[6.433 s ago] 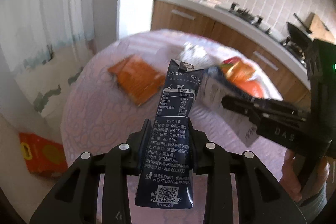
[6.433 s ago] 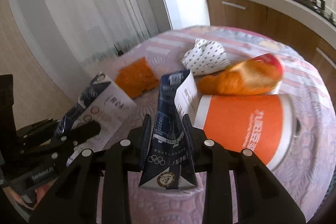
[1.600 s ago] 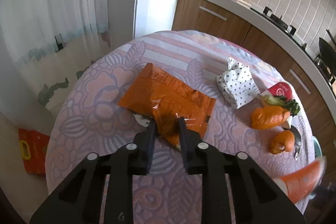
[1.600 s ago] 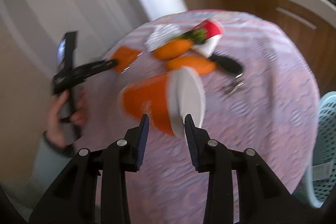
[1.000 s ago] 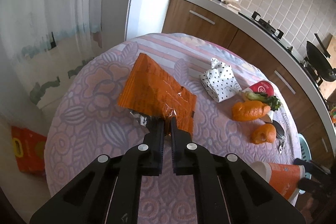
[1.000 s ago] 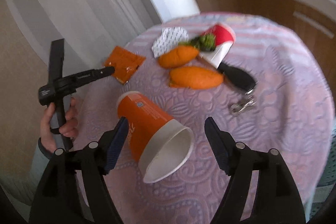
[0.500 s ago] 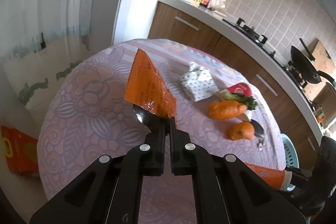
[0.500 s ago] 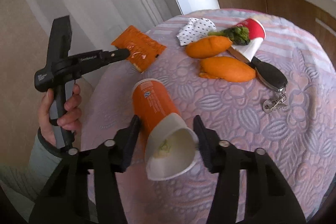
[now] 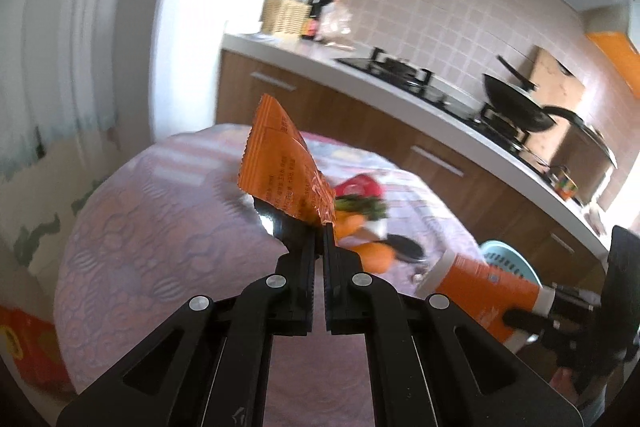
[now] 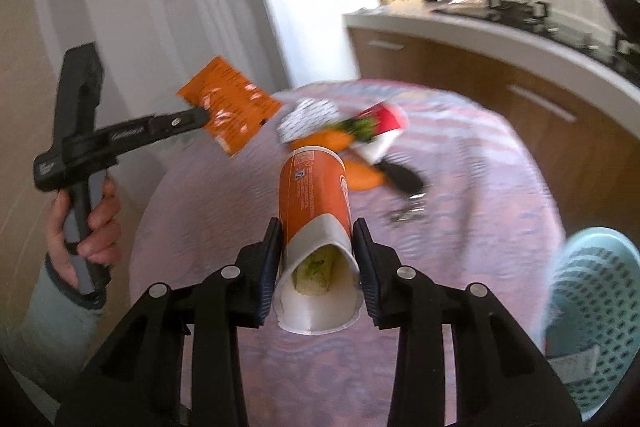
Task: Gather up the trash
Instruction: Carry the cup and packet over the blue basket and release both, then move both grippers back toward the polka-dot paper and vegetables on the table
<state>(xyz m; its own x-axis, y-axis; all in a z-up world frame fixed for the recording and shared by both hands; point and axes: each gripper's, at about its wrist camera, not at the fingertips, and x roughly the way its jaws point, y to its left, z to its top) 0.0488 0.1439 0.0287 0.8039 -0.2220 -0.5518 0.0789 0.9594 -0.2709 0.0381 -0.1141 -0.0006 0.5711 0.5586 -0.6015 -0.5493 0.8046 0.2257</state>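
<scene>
Covering round table (image 9: 160, 227): lilac patterned cloth

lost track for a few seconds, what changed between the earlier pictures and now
The two dark milk cartons held earlier are gone. The left hand-held gripper closed on the orange wrapper and lifted it off the table. The right hand-held gripper clamped the orange paper cup and raised it. The carrots, keys and polka-dot packet stayed put.
</scene>
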